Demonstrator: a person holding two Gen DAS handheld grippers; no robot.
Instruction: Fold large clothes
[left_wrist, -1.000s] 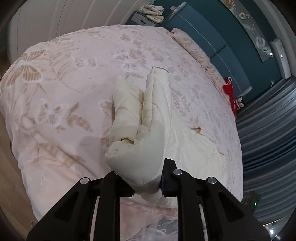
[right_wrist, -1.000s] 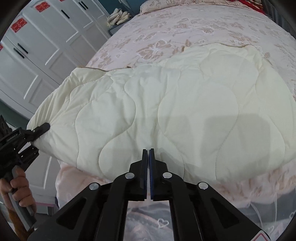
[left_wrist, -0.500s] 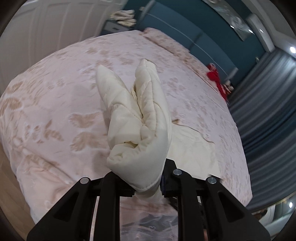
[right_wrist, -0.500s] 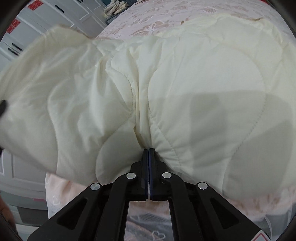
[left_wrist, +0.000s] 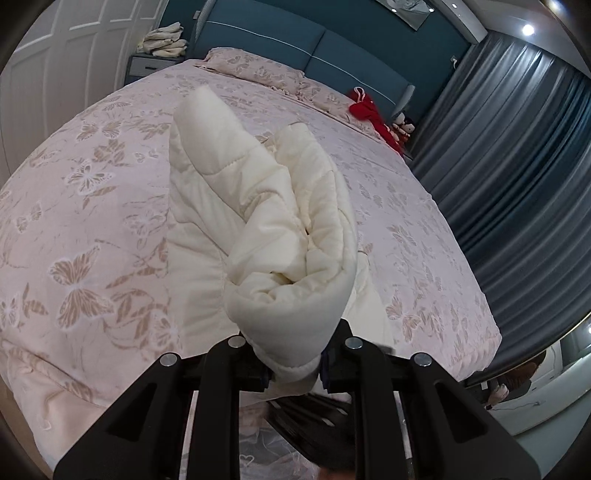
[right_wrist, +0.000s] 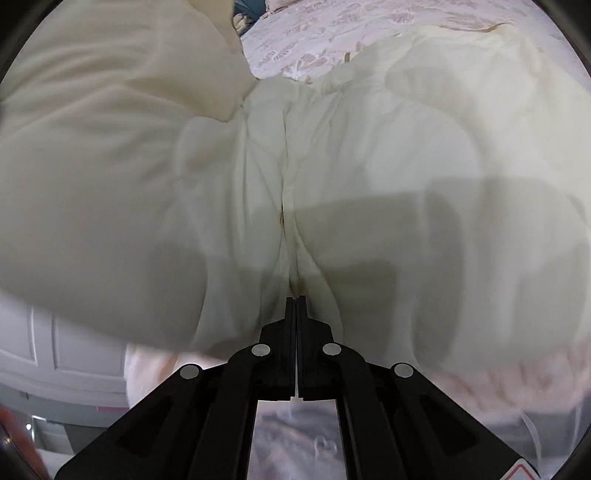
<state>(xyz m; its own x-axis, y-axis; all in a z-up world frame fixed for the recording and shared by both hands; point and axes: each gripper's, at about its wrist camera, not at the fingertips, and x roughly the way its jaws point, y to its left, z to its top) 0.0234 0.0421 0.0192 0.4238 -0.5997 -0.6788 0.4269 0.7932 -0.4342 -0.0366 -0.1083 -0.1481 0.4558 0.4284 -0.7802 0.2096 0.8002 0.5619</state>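
A cream quilted garment (left_wrist: 258, 206) lies on the pink butterfly-print bed (left_wrist: 92, 229). My left gripper (left_wrist: 293, 363) is shut on a thick bunched end of it and holds that end up above the bed. In the right wrist view the same garment (right_wrist: 388, 166) fills most of the frame, with a raised fold at the upper left. My right gripper (right_wrist: 296, 301) has its jaws pressed together at the garment's near edge, where a crease runs into them. Whether fabric is pinched between them is hidden.
A blue headboard (left_wrist: 332, 48) stands at the far end of the bed, with a red item (left_wrist: 365, 107) near the pillows. Folded cloths (left_wrist: 162, 37) lie on a nightstand. Grey curtains (left_wrist: 517, 166) hang on the right. White wardrobe doors (right_wrist: 55, 350) stand at the left.
My left gripper has lifted and swung the bunched end up and over toward the right gripper. In the right wrist view the garment has folded closer and now fills the frame.
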